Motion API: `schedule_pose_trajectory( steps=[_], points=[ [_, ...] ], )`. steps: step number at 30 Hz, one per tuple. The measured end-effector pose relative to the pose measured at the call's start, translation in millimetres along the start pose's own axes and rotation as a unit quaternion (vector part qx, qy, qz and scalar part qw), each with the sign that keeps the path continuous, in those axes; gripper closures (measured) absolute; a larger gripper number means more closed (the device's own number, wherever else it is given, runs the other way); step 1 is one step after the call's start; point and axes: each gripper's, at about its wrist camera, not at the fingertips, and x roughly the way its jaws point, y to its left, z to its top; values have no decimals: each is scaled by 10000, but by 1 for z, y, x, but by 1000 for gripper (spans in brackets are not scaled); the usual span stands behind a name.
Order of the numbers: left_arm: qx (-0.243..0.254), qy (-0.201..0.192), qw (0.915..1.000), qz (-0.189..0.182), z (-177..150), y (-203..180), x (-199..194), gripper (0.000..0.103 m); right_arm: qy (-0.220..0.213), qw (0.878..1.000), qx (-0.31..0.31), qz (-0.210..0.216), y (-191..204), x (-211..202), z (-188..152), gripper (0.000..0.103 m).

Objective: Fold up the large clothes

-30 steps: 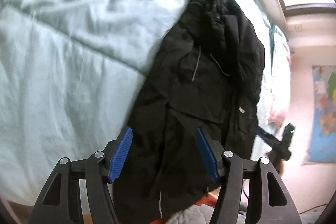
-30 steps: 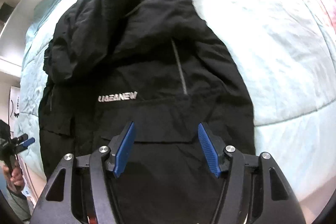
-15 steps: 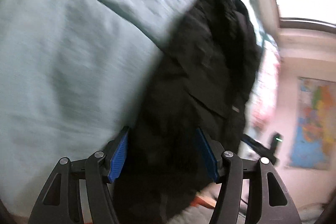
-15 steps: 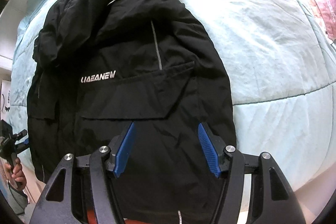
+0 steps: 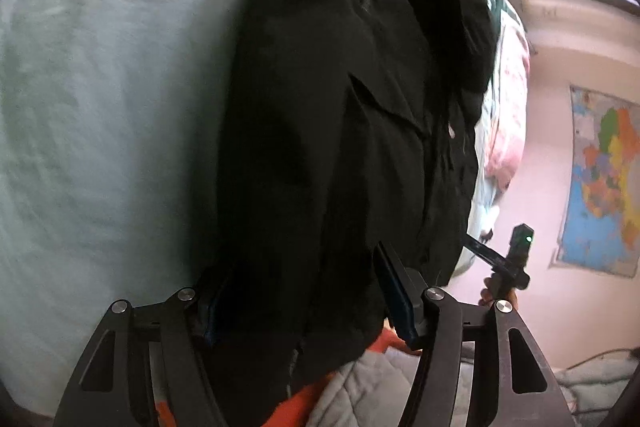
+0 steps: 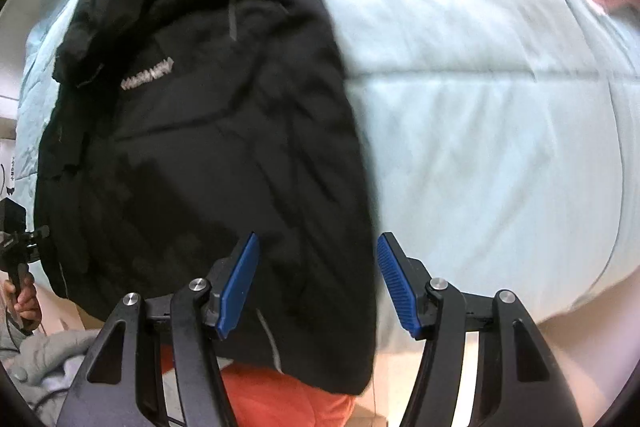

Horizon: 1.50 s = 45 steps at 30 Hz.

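A large black jacket [image 5: 344, 115] lies on a pale blue duvet [image 5: 100, 107], its hem hanging over the near edge. In the right wrist view the jacket [image 6: 200, 147] shows a white logo on the chest. My left gripper [image 5: 304, 295] is open, its blue pads straddling the jacket's lower left hem, with fabric between the jaws. My right gripper [image 6: 316, 283] is open, its pads astride the jacket's lower right edge just above the hem. The right gripper also shows in the left wrist view [image 5: 504, 263], and the left gripper in the right wrist view [image 6: 20, 247].
The duvet [image 6: 480, 127] spreads wide to the right of the jacket. A pink pillow [image 5: 508, 115] lies at the far side. A map [image 5: 604, 183] hangs on the wall. The person's orange and grey clothing [image 6: 288, 399] is below the bed edge.
Both grippers have moved down and closer to the jacket's hem. The left gripper's pads now straddle the fabric. Both stay open.
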Motion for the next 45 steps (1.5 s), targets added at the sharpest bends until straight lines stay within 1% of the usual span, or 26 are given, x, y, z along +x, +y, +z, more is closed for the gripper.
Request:
schedule_pose_trajectory(
  steps=[3,4,5,6,7,8,10,11,13,15,17,19,21,22,23,24,25,26,27,28,29,32,37,38,42,45],
  points=[
    [140,48,9996,-230,1,-20,0,38,180,9997,157,77,-9,13,-16,38],
    [201,56,9991,-378,3,-28,-2,38,213,9995,199,128,-11,16,-20,39],
    [219,36,9981,-573,2,-36,-3,38,251,9990,248,277,-12,19,-23,43],
    [234,-13,9963,-823,3,-41,-8,38,256,9982,246,474,-11,19,-26,58],
    [261,-90,9937,-1084,4,-46,-14,38,224,9976,151,639,-7,15,-28,62],
    [282,-146,9920,-1223,5,-52,-17,38,175,9976,57,670,-4,11,-30,62],
    [338,-203,9898,-1365,7,-56,-23,38,58,9969,-199,765,5,-1,-35,63],
    [350,-172,9905,-1320,8,-57,-21,38,53,9964,-232,814,6,-4,-37,63],
    [329,9,9951,-936,7,-55,-9,38,84,9958,-247,872,4,-5,-41,63],
    [295,218,9975,-599,2,-49,2,39,240,9958,-139,870,-3,4,-46,61],
    [257,406,9980,-403,-4,-41,9,38,396,9951,-7,911,-11,13,-49,59],
    [223,631,9976,-199,-11,-34,15,39,519,9938,161,974,-20,22,-54,53],
    [255,754,9968,84,-17,-30,19,39,598,9913,369,1114,-26,27,-60,47],
    [219,767,9967,154,-17,-28,18,39,626,9894,495,1214,-30,29,-60,46],
    [173,721,9971,164,-16,-29,15,39,617,9885,531,1275,-31,28,-61,46],
    [129,638,9978,146,-15,-29,13,39,581,9883,499,1315,-30,24,-61,50],
    [99,477,9988,96,-13,-32,6,40,553,9890,437,1299,-30,21,-62,69],
    [108,365,9993,28,-12,-35,1,51,498,9893,339,1327,-25,15,-61,78],
    [155,224,9996,-83,-10,-40,-8,59,405,9883,298,1441,-22,7,-60,84],
    [233,86,9996,-166,-8,-47,-18,73,276,9887,249,1452,-18,-3,-59,85],
    [293,-27,9993,-222,-6,-51,-26,81,193,9889,199,1461,-17,-12,-58,86],
    [348,-524,9969,-475,7,-63,-60,87,-251,9825,165,1840,-14,-49,-51,87],
    [445,-1277,9856,-1017,32,-92,-113,88,-1008,9742,49,2018,-8,-108,-17,87],
    [467,-1362,9835,-1098,35,-103,-111,88,-1128,9723,15,2049,-8,-118,-10,87],
    [687,-1627,9761,-1266,53,-131,-132,88,-1649,9612,-104,2207,-1,-155,29,87],
    [764,-1807,9693,-1481,69,-143,-148,87,-1991,9529,-151,2284,8,-177,60,87]
  ],
)
